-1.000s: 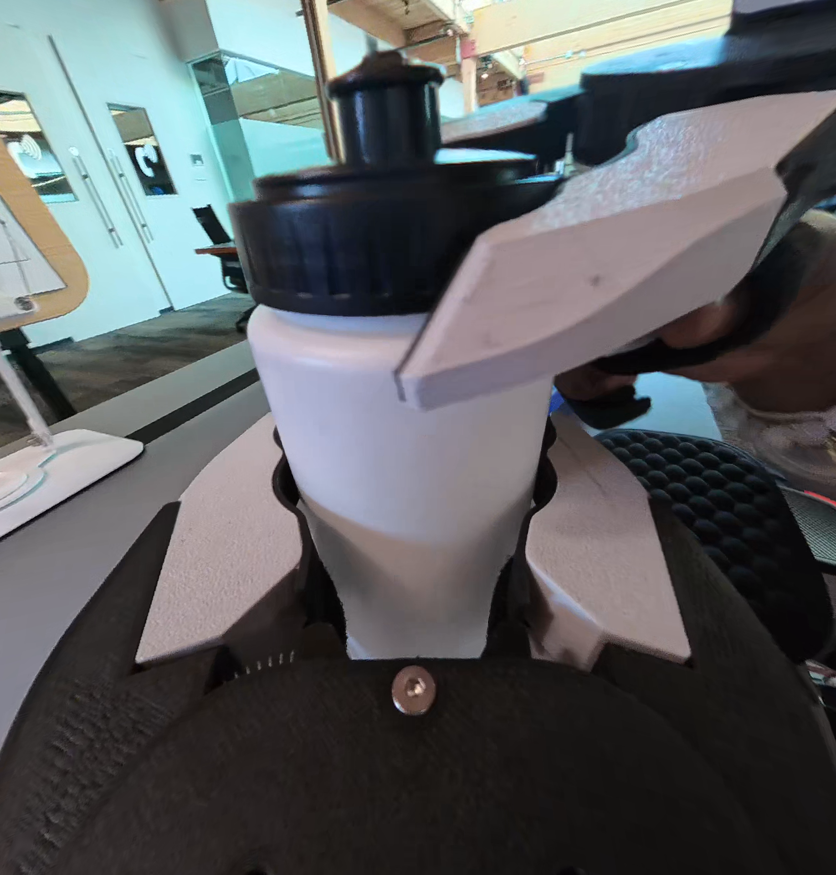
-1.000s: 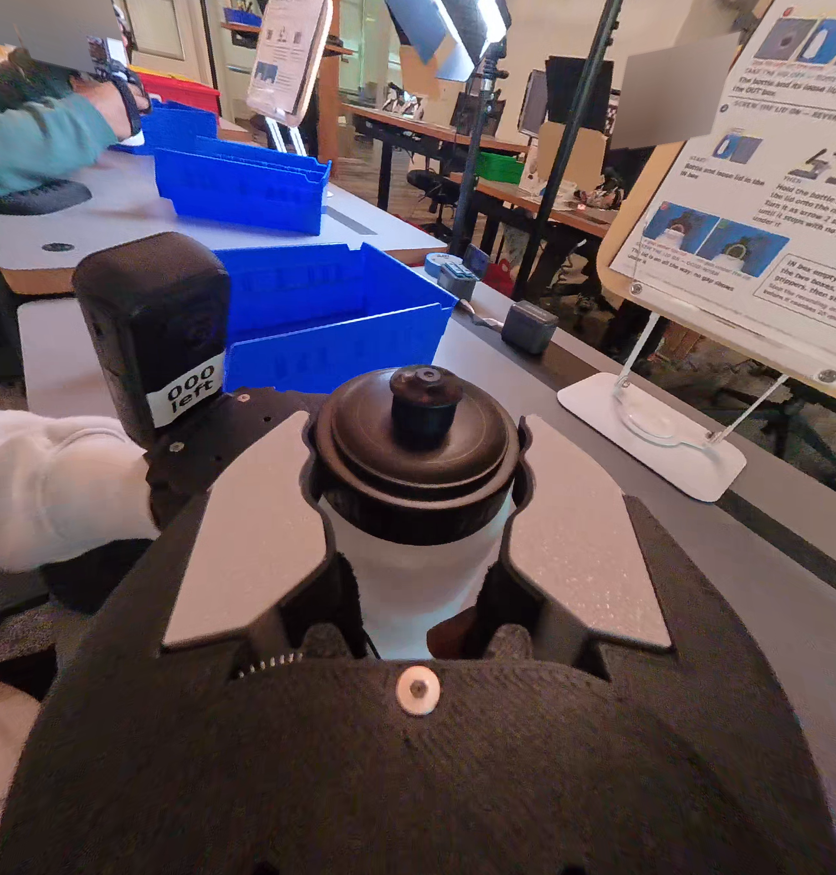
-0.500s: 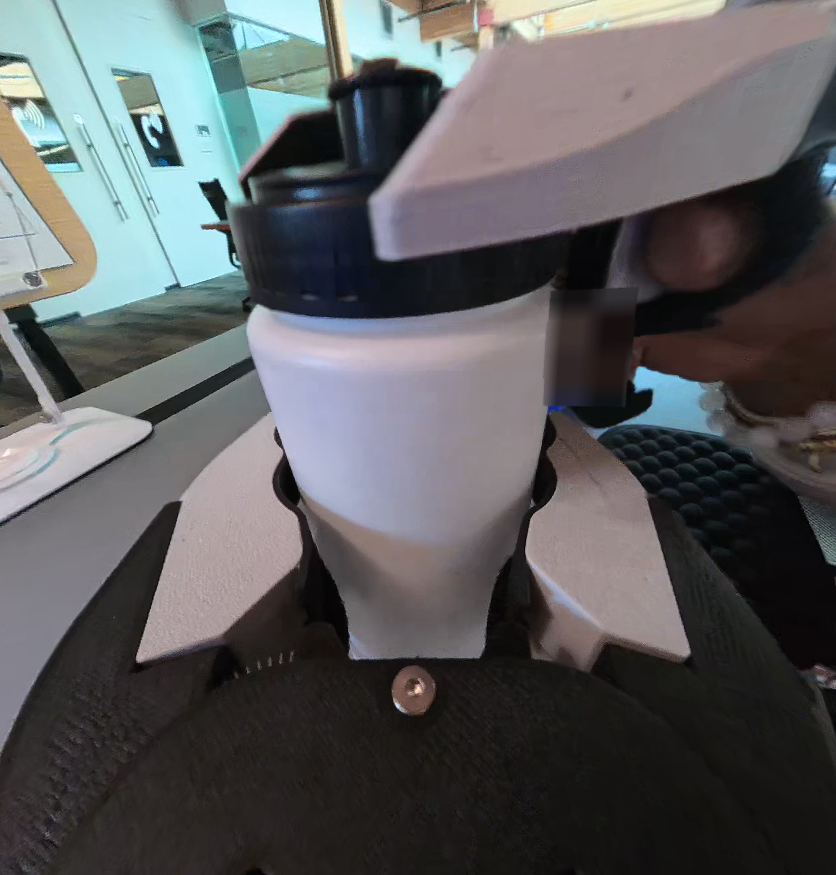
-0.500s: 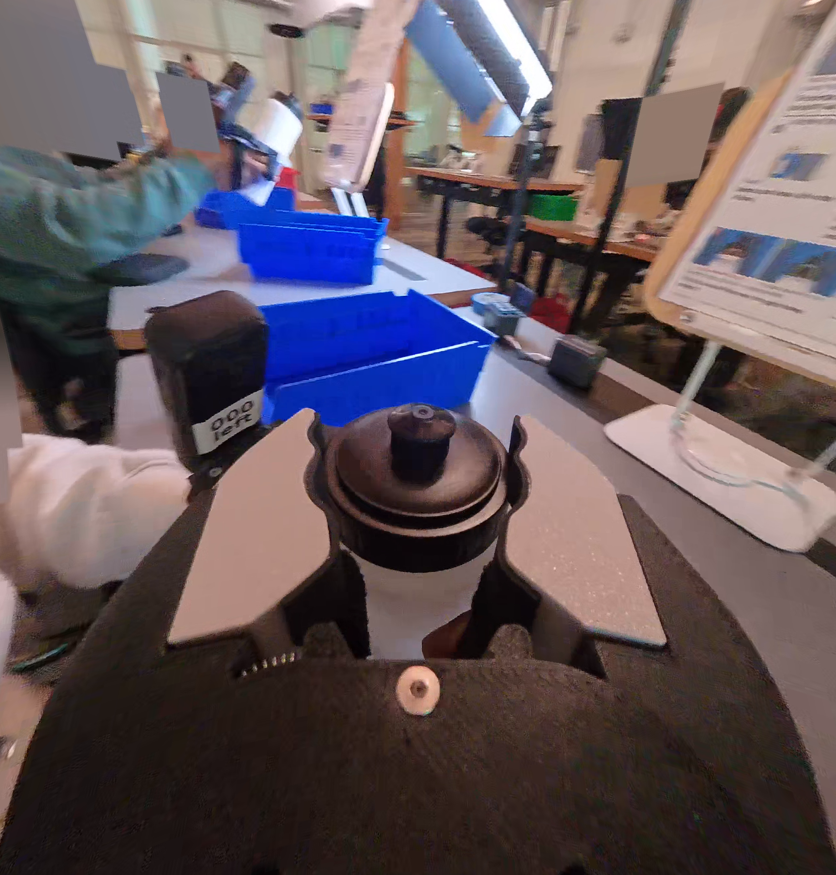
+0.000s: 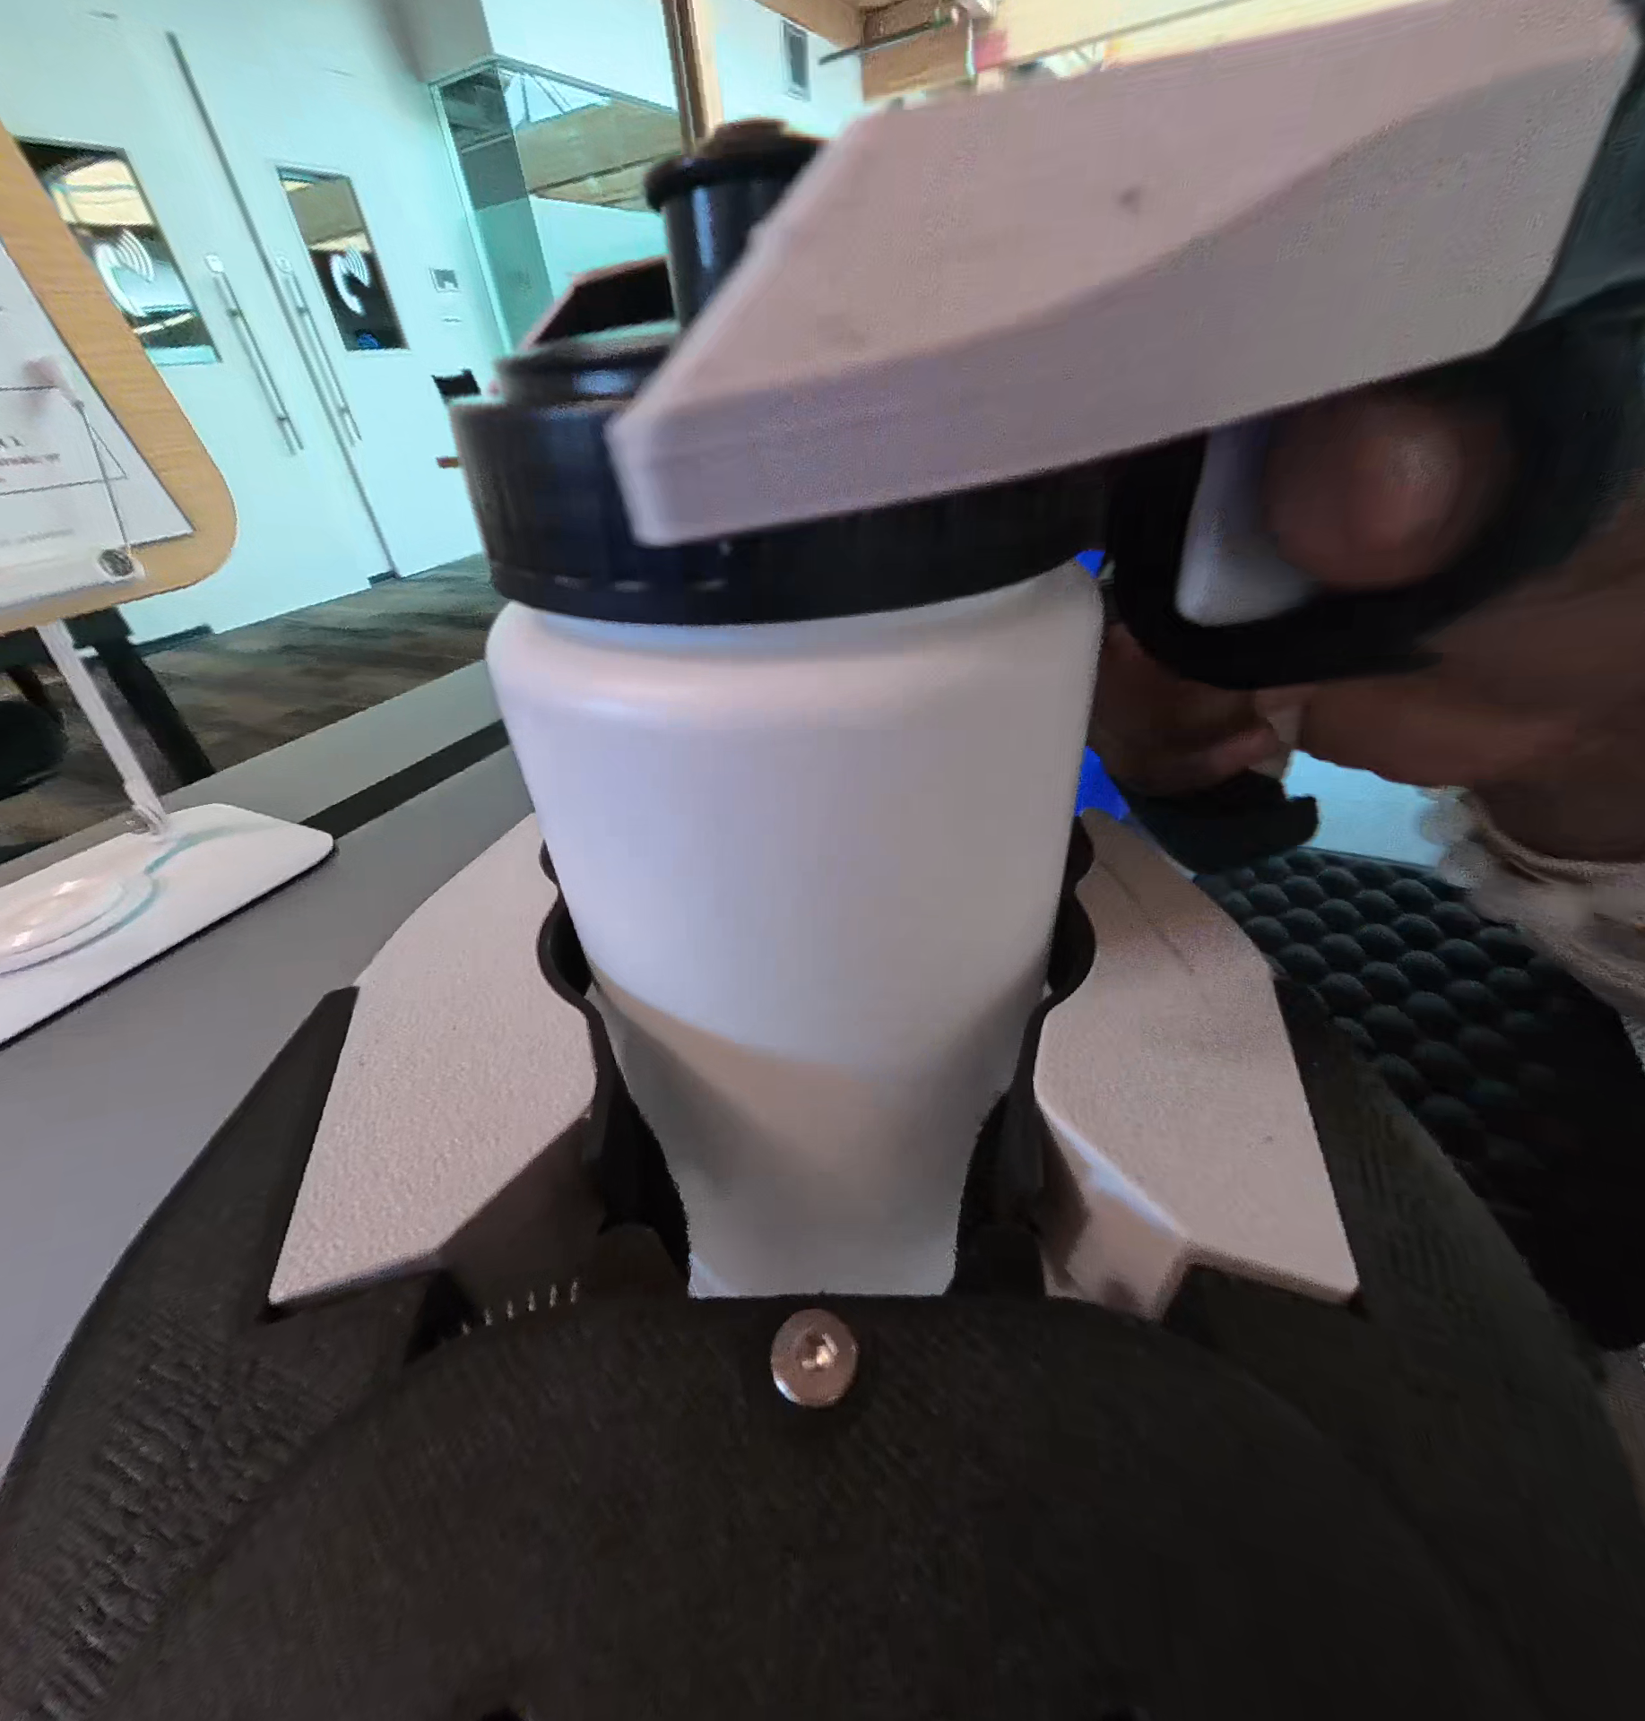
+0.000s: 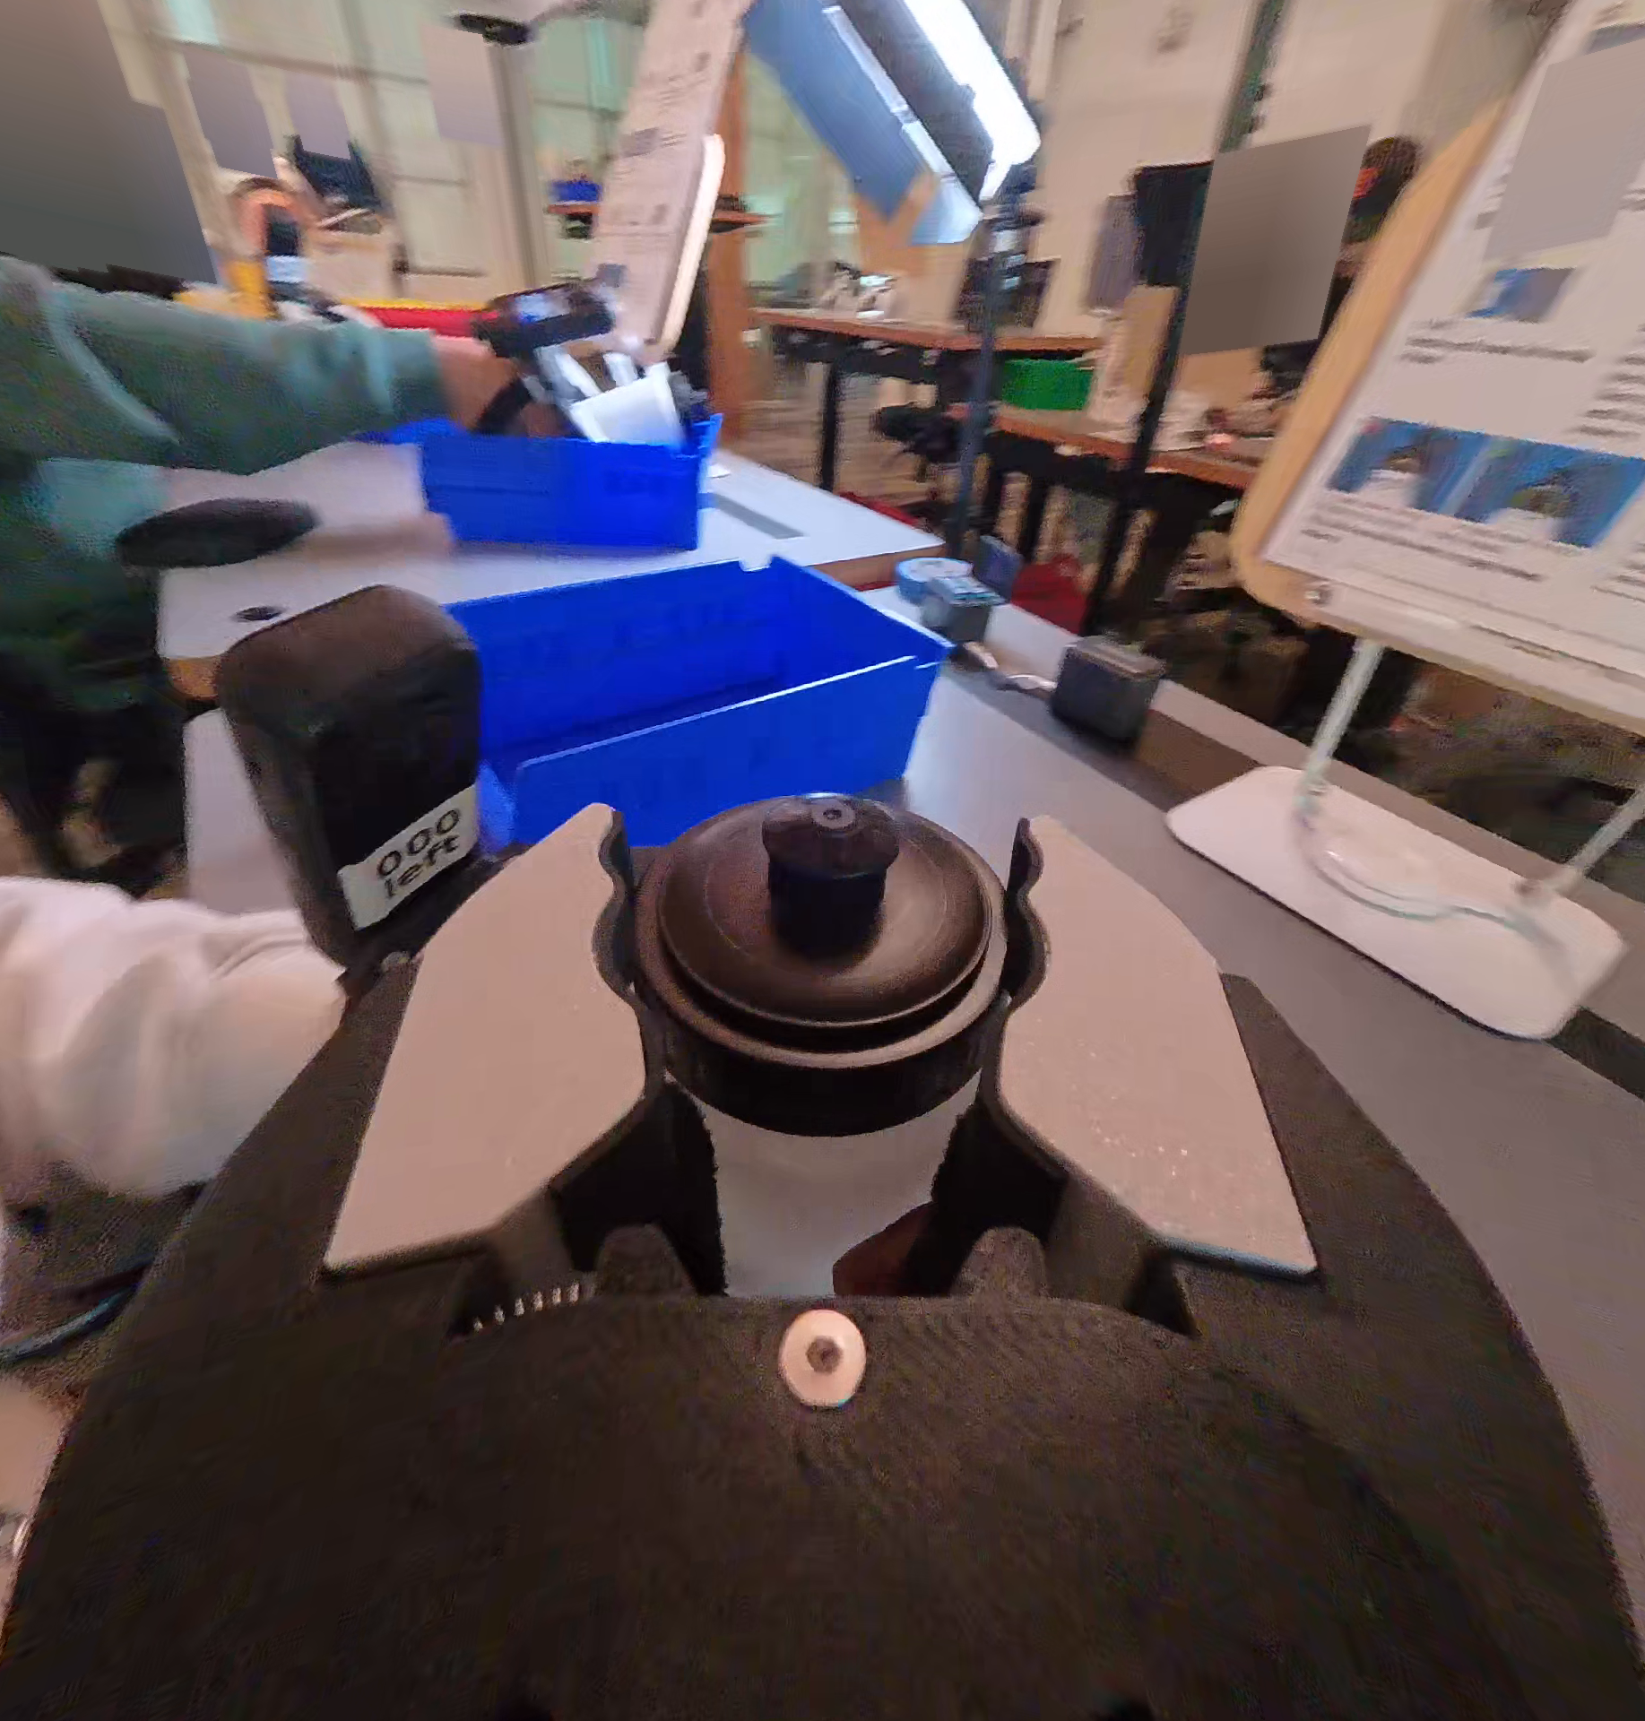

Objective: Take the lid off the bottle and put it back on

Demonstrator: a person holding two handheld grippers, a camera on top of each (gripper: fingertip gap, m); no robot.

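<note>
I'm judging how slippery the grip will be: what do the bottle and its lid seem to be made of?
The bottle looks like white plastic with a smooth, matte to faintly satin finish: even colour, soft highlights. The lid looks like hard black plastic, semi-gloss on top, with fine vertical ribs around its rim, seen in the left wrist view. Neither can be confirmed by look alone.

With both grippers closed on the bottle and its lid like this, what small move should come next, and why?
Probably a further twist of the right gripper about the bottle's axis while the left gripper holds firm. The lid sits flush on the white bottle with no gap showing, so it looks seated; which step of the task this is, I cannot tell.
</note>
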